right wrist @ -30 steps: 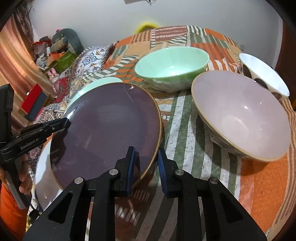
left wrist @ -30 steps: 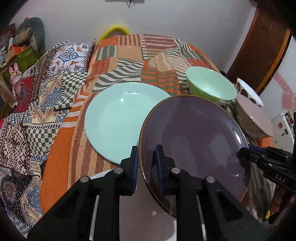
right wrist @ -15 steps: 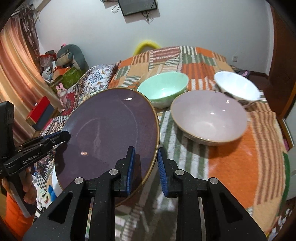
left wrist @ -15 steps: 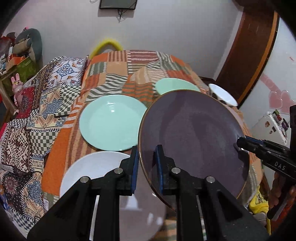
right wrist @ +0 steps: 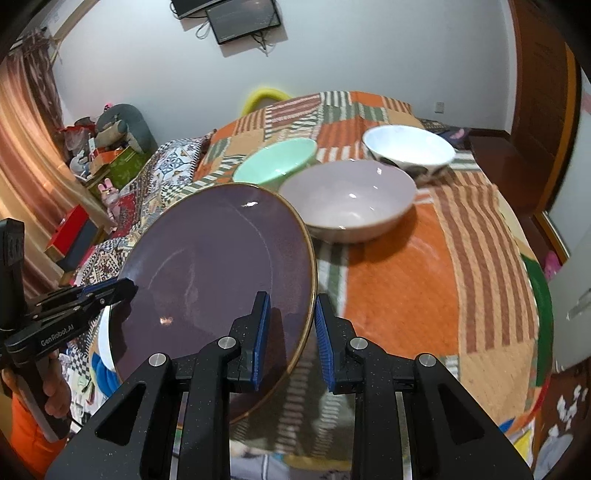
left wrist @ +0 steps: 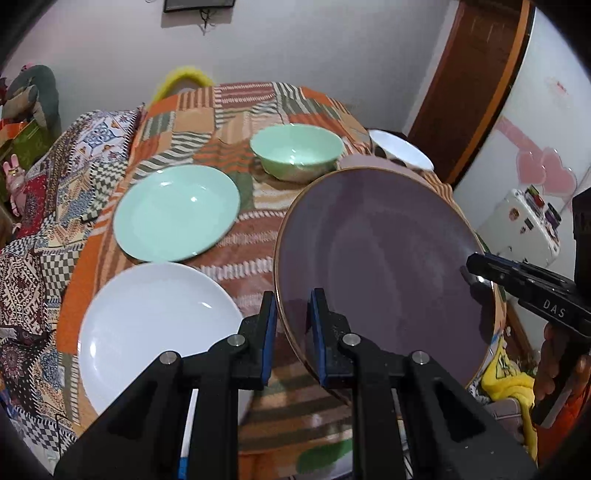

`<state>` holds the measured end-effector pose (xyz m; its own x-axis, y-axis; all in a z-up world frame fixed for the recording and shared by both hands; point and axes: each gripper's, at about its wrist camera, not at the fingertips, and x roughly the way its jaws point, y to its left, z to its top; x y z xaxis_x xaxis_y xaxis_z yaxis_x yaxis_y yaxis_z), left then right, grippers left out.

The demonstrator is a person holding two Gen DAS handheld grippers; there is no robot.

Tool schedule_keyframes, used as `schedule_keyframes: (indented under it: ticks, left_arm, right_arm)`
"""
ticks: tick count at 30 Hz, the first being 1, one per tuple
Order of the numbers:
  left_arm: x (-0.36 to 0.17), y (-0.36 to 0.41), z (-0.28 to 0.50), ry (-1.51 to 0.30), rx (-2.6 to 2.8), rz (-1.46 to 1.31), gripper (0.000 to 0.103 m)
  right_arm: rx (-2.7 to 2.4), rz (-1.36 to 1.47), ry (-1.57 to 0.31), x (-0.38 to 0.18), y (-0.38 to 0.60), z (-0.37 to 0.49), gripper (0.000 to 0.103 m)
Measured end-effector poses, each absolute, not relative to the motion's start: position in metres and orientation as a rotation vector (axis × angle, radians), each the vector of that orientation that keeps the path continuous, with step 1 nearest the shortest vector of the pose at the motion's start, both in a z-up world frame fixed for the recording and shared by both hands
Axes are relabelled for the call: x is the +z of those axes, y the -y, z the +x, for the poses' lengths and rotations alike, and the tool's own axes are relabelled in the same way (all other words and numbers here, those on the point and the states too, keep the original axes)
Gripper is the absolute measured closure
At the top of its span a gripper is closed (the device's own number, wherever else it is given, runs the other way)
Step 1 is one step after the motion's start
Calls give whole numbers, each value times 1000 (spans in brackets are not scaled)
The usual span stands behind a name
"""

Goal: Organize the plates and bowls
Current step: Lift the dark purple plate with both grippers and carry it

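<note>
I hold the round purple gold-rimmed plate [left wrist: 384, 266] above the orange patchwork bedspread [right wrist: 424, 280], left gripper [left wrist: 291, 317] and right gripper [right wrist: 290, 317] both clamped on its rim (wall-mounted screen [right wrist: 240, 18] behind).

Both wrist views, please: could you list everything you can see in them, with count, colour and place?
purple plate: 1, purple, gold rim, held tilted above the bed
mint plate: 1, on bedspread
white plate: 1, nearest edge
mint bowl: 1, far middle
lilac bowl: 1, beside mint bowl
white bowl: 1, dark spots, far right
bedspread: 1, orange patchwork
left gripper: fingers on plate rim
right gripper: fingers straddle opposite rim
</note>
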<state>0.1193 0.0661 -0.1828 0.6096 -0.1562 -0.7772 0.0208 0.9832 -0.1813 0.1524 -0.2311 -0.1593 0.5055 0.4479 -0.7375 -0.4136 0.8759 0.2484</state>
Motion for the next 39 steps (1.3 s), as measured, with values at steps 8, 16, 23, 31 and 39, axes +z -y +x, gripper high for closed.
schedule_keyframes:
  ticks: [8, 16, 23, 31, 39]
  left_arm:
    - [-205, -48, 127, -973, -111, -142, 86]
    - [-227, -42, 142, -1050, -125, -129, 86]
    - [-240, -43, 151, -1082, -139, -147, 82]
    - [-245, -37, 153, -1079, -132, -109, 77]
    - [-241, -40, 151, -1078, -108, -108, 77]
  right_arm:
    - [485, 49, -946, -176, 249, 150, 81]
    - [455, 49, -1000, -198, 256, 152, 81]
    - [432, 26, -1029, -211, 254, 155, 81]
    - [421, -6, -1012, -213, 251, 155, 78]
    - [429, -14, -1030, -211, 249, 156, 75]
